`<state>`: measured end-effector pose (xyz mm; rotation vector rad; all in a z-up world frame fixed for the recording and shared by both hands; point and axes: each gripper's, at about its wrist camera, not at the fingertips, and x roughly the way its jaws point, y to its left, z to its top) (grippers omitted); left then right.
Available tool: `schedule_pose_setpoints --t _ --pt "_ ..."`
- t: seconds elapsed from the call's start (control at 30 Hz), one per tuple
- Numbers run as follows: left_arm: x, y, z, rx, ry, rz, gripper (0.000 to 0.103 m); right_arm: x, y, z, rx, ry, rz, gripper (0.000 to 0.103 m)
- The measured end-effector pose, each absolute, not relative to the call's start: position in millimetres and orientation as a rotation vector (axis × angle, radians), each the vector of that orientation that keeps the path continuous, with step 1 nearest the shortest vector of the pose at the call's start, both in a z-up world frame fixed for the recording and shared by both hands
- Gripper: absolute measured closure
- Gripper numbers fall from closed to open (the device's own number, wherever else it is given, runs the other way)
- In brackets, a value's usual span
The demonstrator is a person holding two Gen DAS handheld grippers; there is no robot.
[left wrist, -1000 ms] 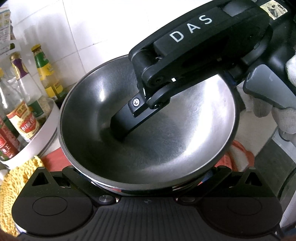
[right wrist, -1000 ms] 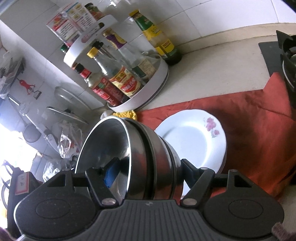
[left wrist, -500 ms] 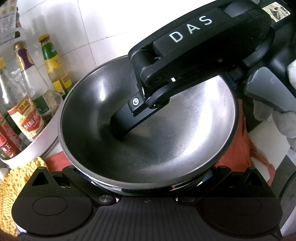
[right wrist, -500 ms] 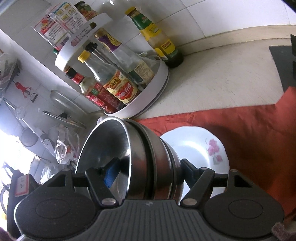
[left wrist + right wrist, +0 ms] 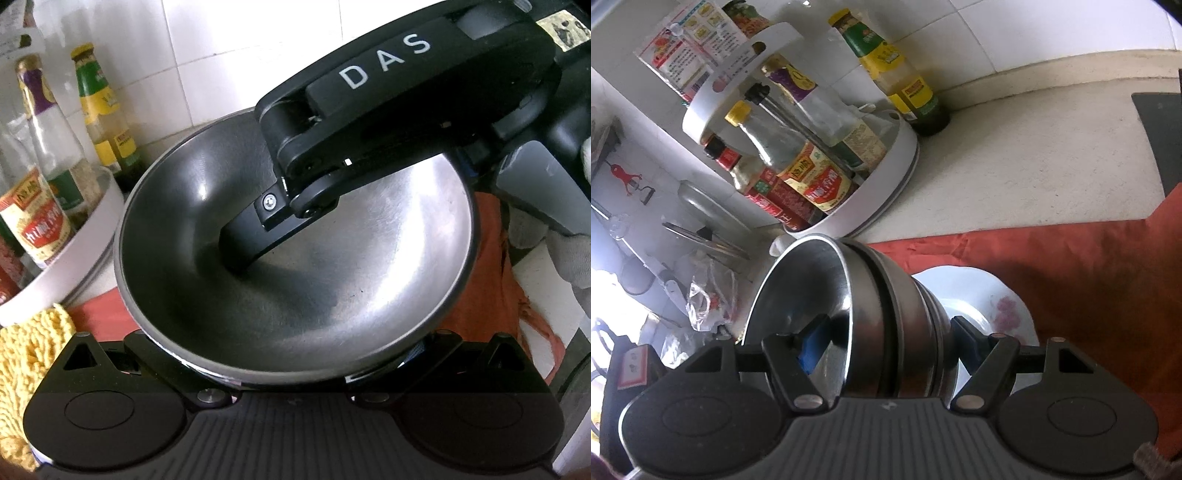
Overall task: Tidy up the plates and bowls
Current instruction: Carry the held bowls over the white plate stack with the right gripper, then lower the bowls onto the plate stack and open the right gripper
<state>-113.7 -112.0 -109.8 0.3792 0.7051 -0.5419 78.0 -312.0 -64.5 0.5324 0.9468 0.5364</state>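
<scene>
A stack of nested steel bowls (image 5: 886, 314) is tipped on its side, mouth to the left, above the left part of a white flowered plate (image 5: 990, 306) lying on a red cloth (image 5: 1089, 277). My right gripper (image 5: 888, 343) is shut on the stack: the blue-padded finger is inside the top bowl and the other presses the base. The left wrist view looks into the top bowl (image 5: 295, 295), where that inner finger (image 5: 243, 251) rests. My left gripper (image 5: 291, 354) spans the stack's lower side and moves rigidly with it. Its pads are hidden under the rim.
A white turntable rack (image 5: 897, 177) full of sauce bottles stands at the back left, a green-capped bottle (image 5: 901, 85) beside it by the tiled wall. A yellow knitted cloth (image 5: 26, 354) lies at the left. A gloved hand (image 5: 569, 251) holds the right gripper. A dark stove edge (image 5: 1160, 129) is at far right.
Both grippers carried the stack together, slightly lower and toward the bottle rack. The plate slid closer beneath the stack and the stove mostly left the right view. Neither grip changed.
</scene>
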Motion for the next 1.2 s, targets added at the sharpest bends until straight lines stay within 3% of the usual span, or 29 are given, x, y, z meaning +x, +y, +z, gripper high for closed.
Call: schedule_pose_setpoints --t 0.53,1.2 --pt "-85 -104 -125 0.337 0.767 -0.547 0.0 91 -303 -85 0.461 0.945 0.528 0.037" --pt "-121 -66 -107 0.305 0.76 -0.524 0.0 84 -293 -77 0.391 0.951 0.472 0.038"
